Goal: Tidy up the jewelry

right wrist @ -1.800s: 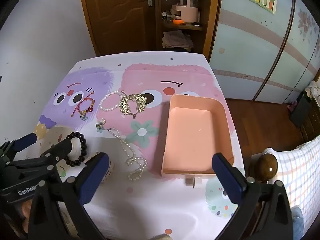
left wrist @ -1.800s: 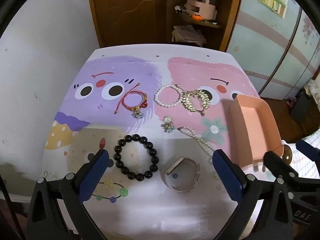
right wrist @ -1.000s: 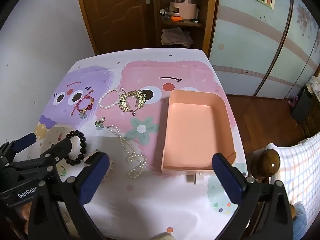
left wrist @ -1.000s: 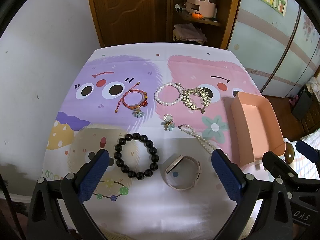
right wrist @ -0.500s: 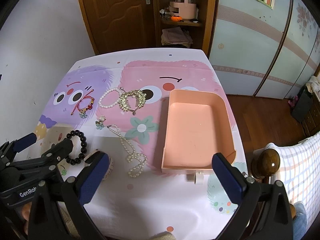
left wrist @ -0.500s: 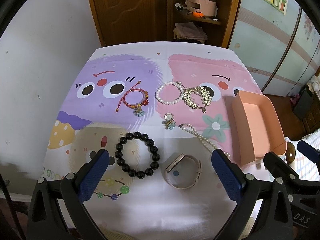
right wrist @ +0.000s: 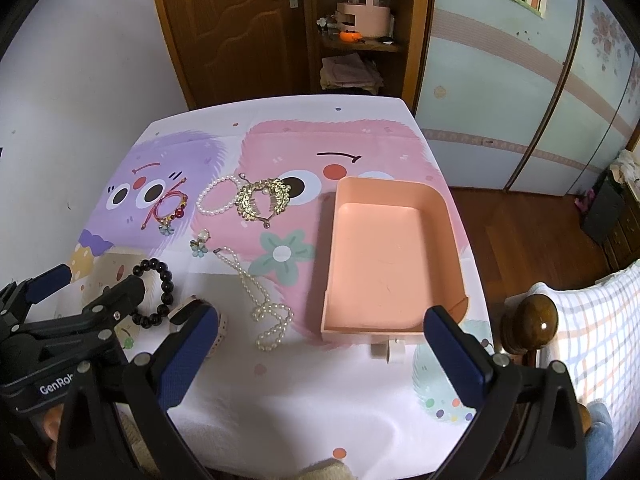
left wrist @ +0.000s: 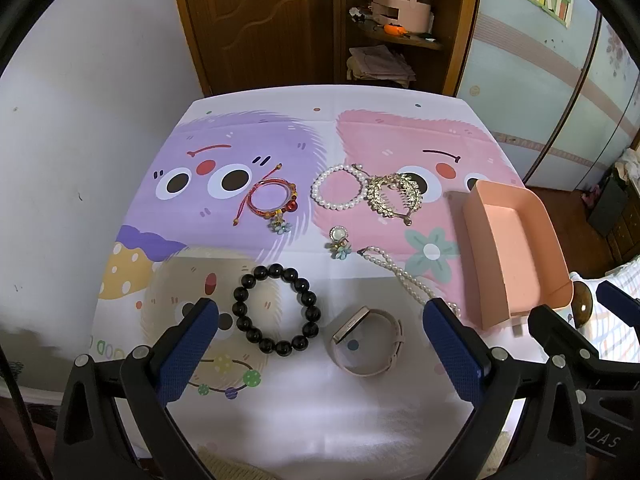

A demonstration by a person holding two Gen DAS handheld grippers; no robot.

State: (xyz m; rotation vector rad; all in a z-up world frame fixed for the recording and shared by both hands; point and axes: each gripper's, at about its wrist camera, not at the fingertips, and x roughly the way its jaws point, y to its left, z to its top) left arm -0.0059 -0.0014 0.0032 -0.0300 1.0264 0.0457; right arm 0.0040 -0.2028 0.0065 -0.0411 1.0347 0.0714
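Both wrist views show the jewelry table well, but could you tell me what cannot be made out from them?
- Pearl necklace: in the left wrist view its near end is hidden behind the left gripper finger.
- Watch: in the right wrist view mostly covered by the right gripper finger.
- Black bead bracelet: partly hidden there by the left gripper.
- Earring: too small for detail.

A home bedroom: wardrobe (right wrist: 520,92), bedpost (right wrist: 536,326), checked bedding (right wrist: 600,320).

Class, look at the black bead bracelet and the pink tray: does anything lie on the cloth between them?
Yes. Between the black bead bracelet and the pink tray lie the pink watch and the long pearl necklace, so a slide would hit them; lifting over avoids both.
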